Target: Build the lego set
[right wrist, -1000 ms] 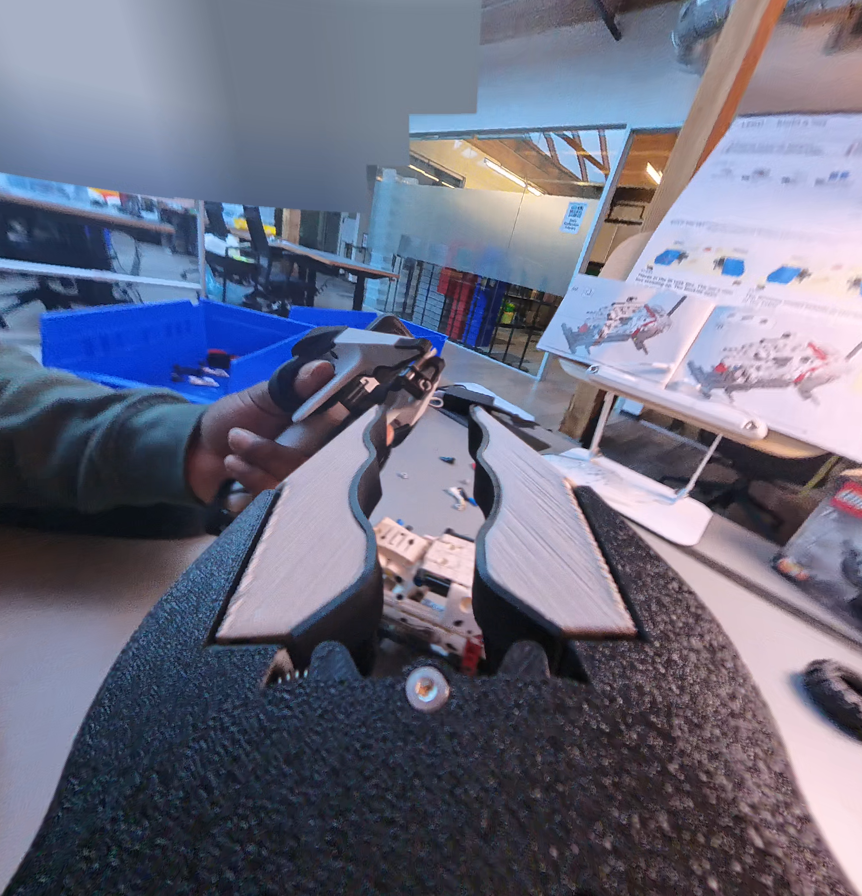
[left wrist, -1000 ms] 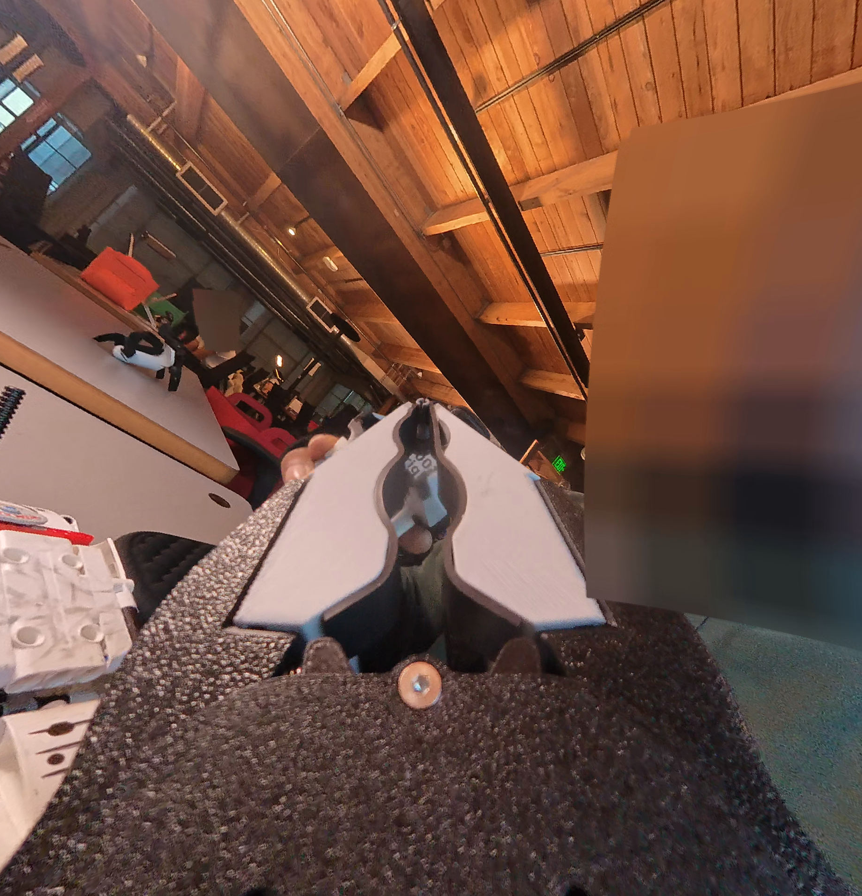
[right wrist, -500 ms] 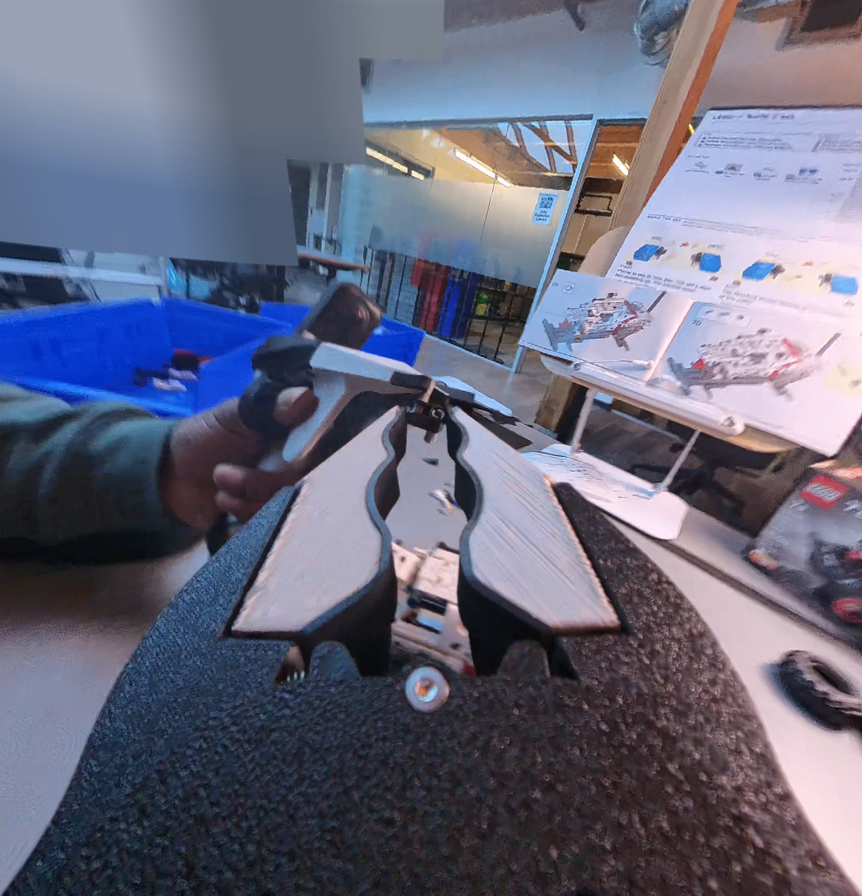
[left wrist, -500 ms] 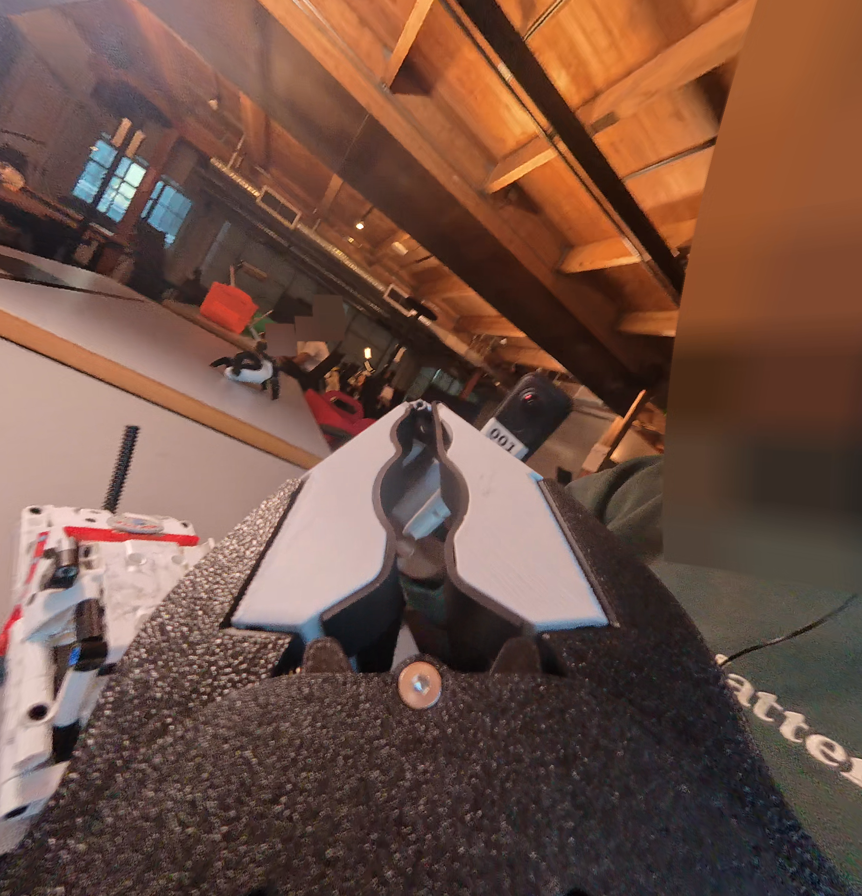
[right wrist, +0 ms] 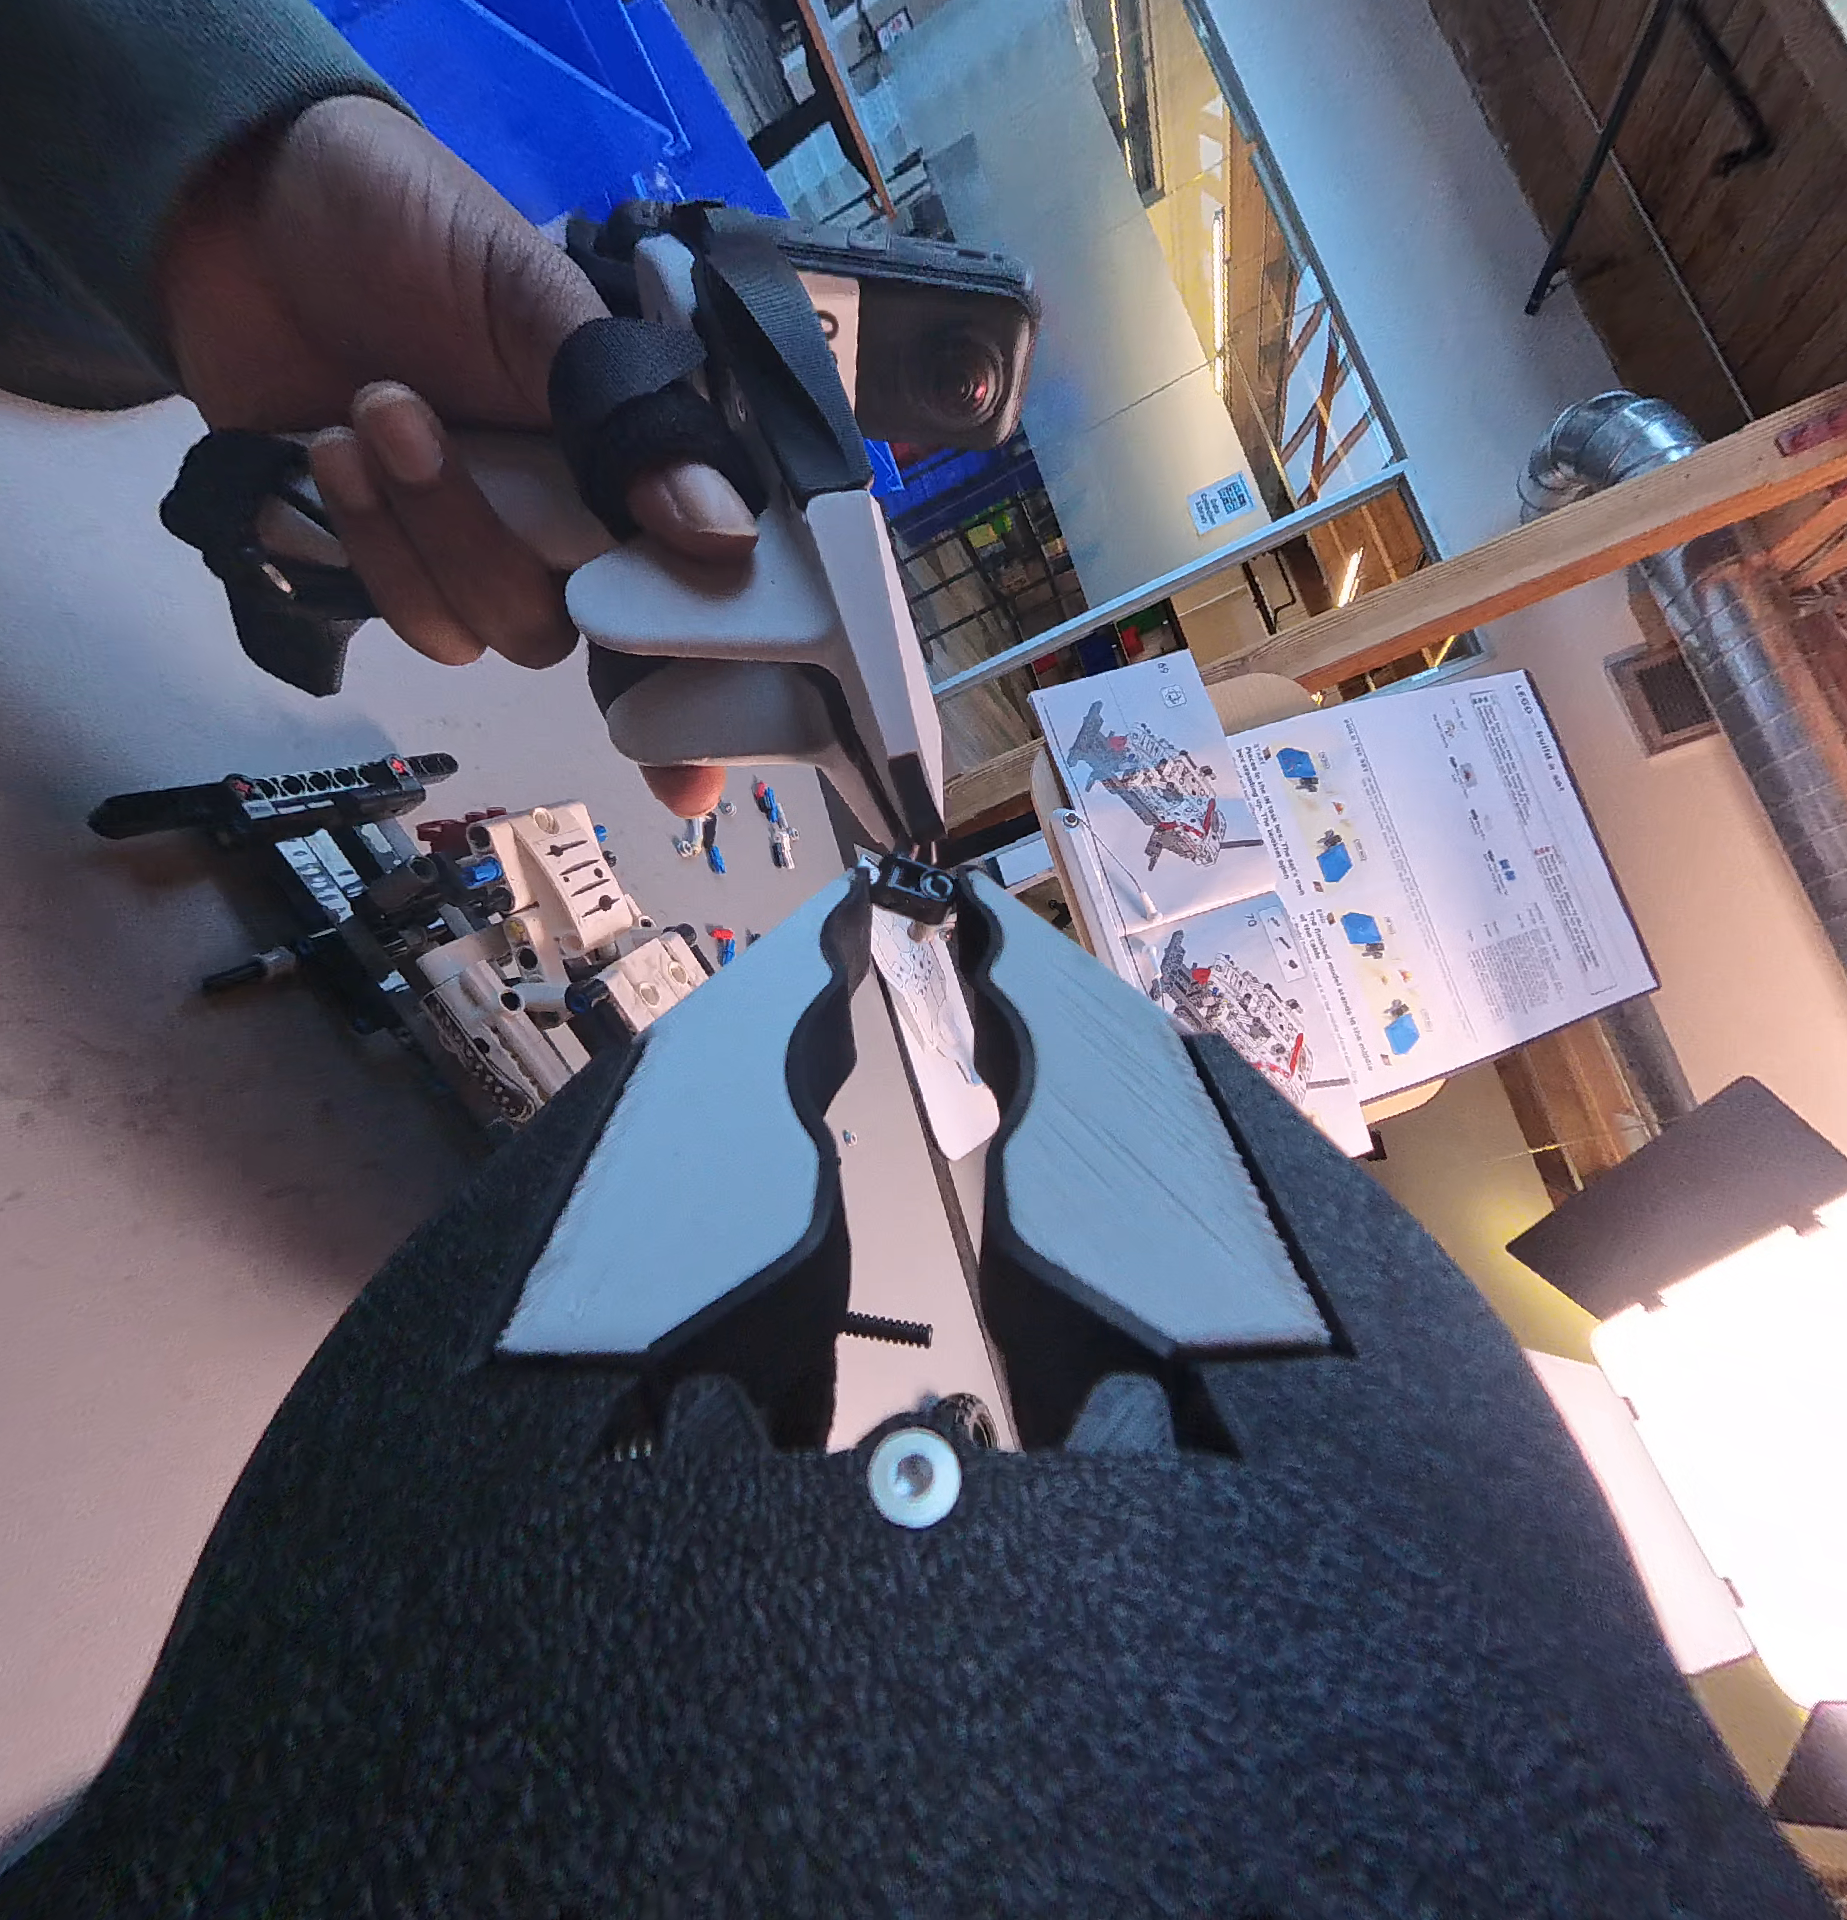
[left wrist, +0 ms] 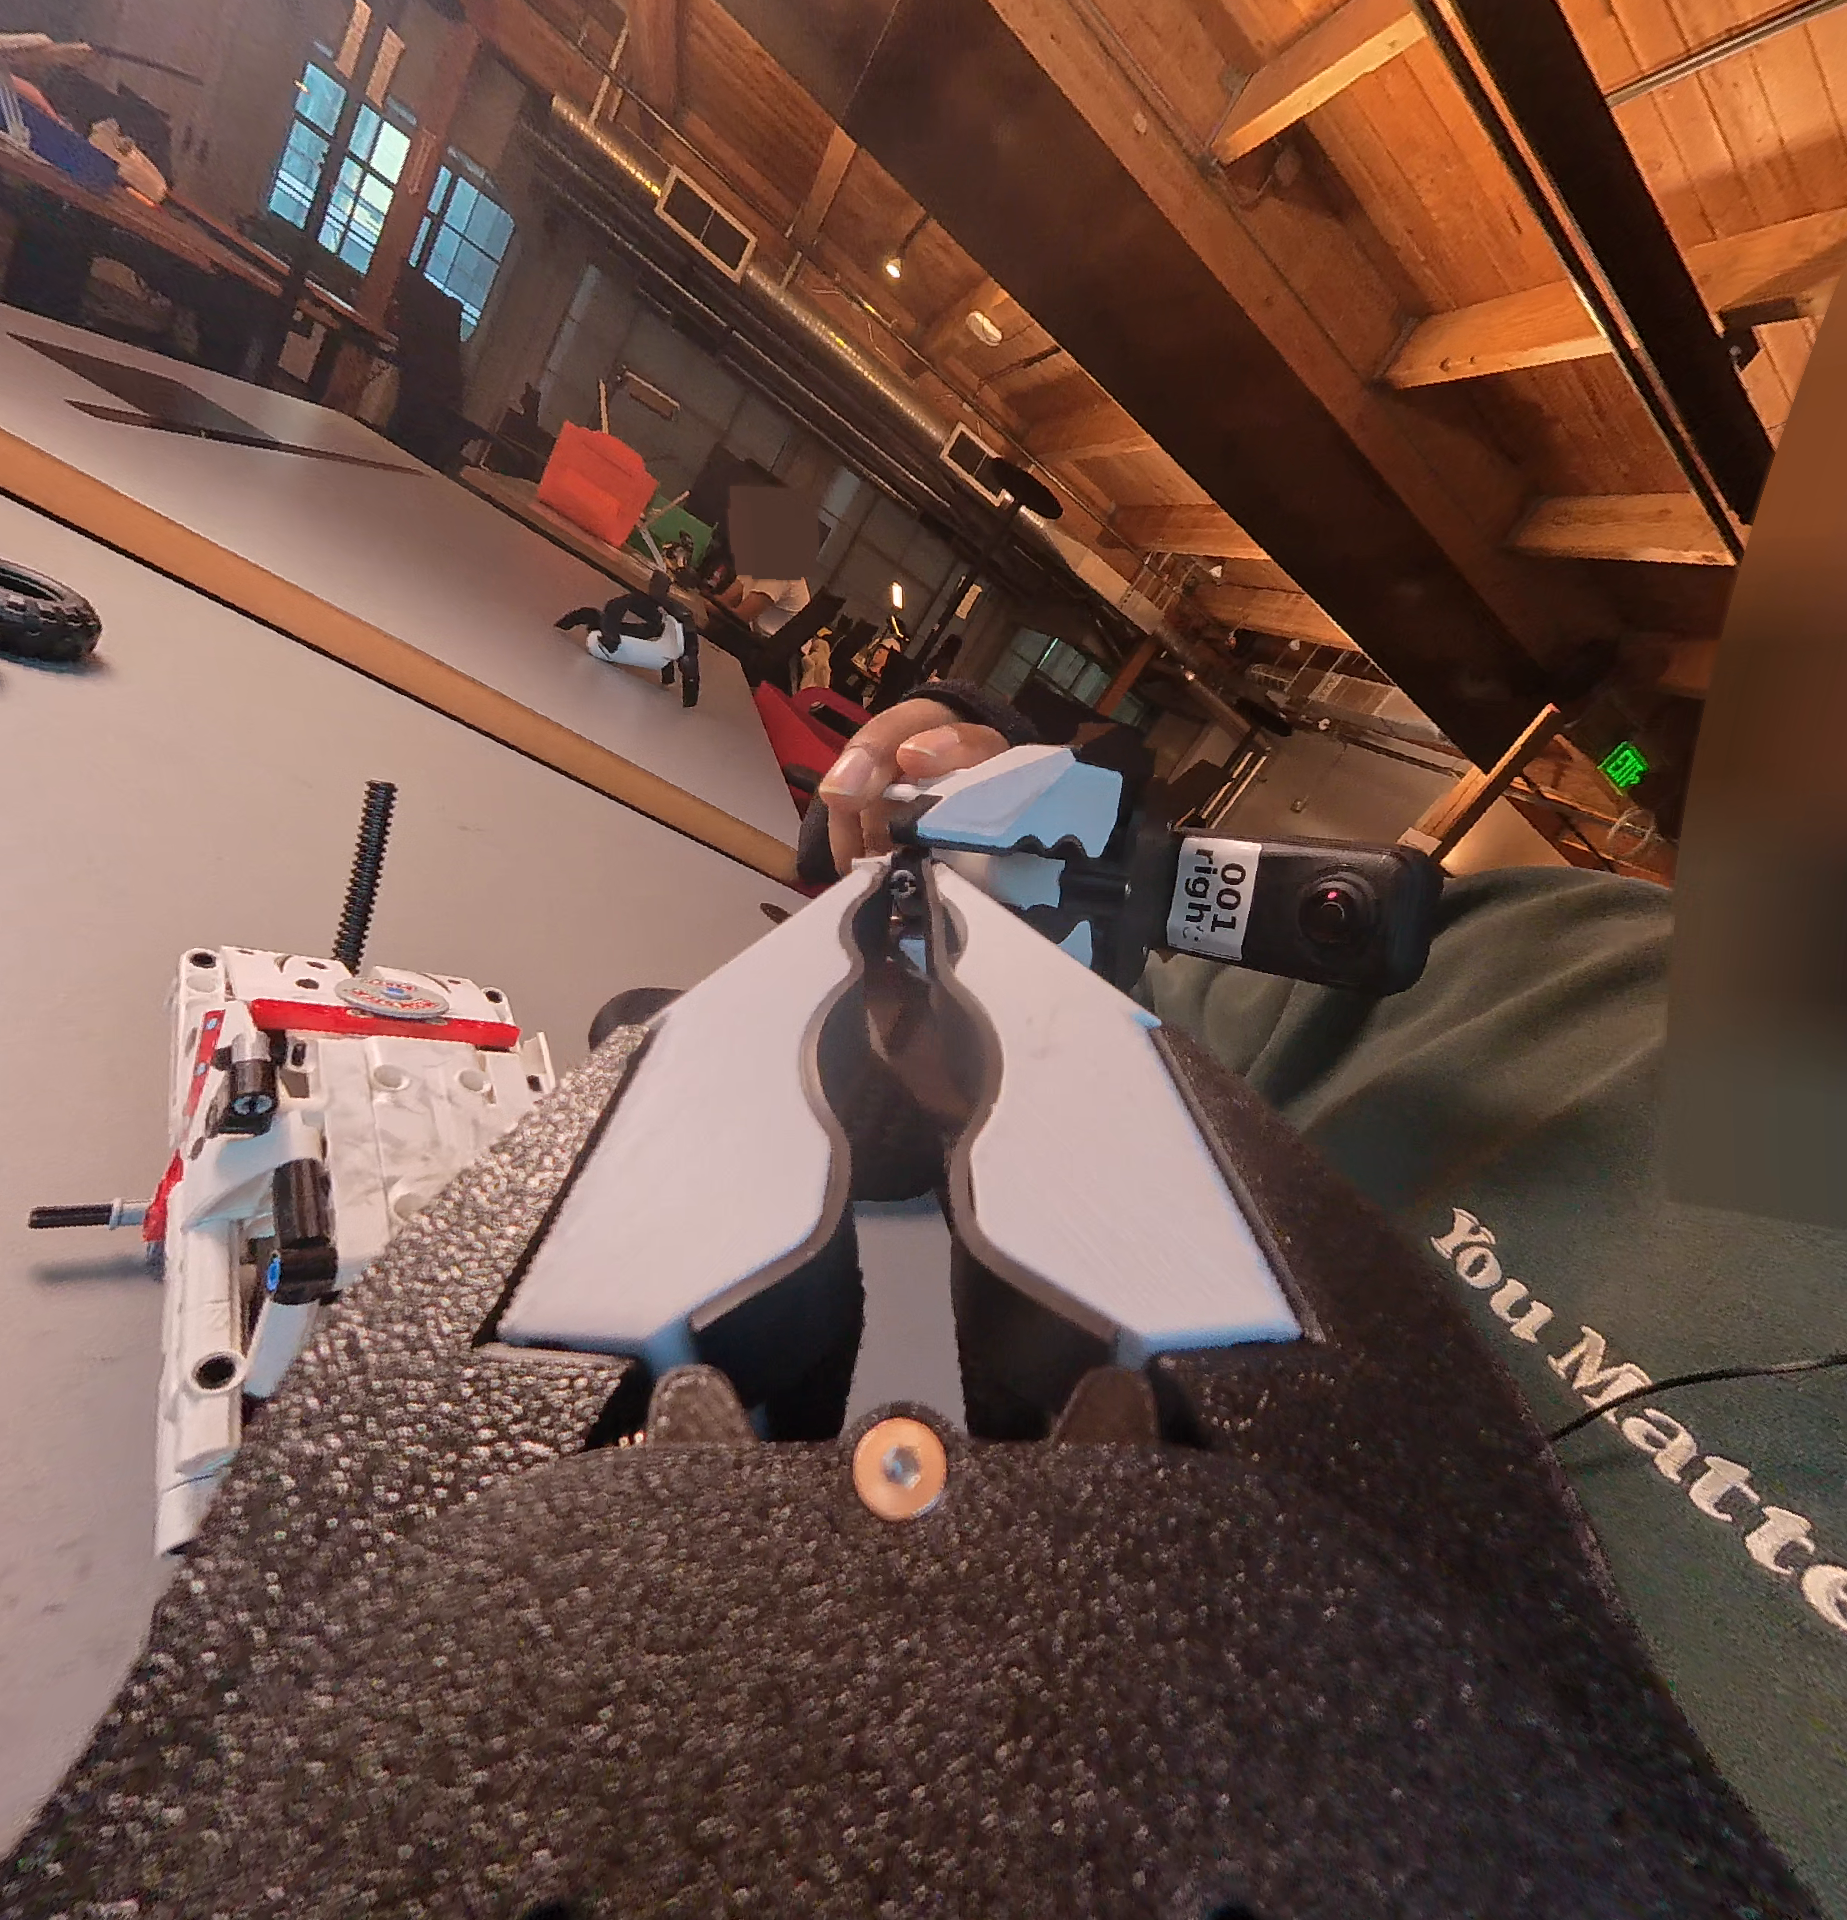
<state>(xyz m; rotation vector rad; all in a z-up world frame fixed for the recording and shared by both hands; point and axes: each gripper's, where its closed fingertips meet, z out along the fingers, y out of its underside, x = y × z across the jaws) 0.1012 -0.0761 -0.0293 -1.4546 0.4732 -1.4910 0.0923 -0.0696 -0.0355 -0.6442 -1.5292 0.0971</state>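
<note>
My left gripper [left wrist: 903, 883] and right gripper [right wrist: 911, 885] meet tip to tip above the table. A small black lego piece [right wrist: 914, 883] is pinched between the right fingertips. The left gripper [right wrist: 914, 816] comes down onto it from above, shut. In the left wrist view the same small black piece [left wrist: 903, 891] sits in the narrow gap at the left tips, with the right gripper [left wrist: 903, 836] against it. The white, red and black lego model [left wrist: 306, 1122] lies on the table to the left, and it also shows in the right wrist view [right wrist: 503, 935].
An open instruction booklet [right wrist: 1366, 883] stands on a holder behind. Small loose lego parts [right wrist: 773, 831] lie past the model, and blue bins [right wrist: 545, 104] stand farther off. A black tyre [left wrist: 31, 618] lies at the far left. A black ribbed axle [left wrist: 363, 873] sticks up by the model. The tips of both grippers are at nearly the same place.
The two grippers have come together tip to tip at the small black piece. Both have rolled and tilted, so the model now lies off to the side in both views.
</note>
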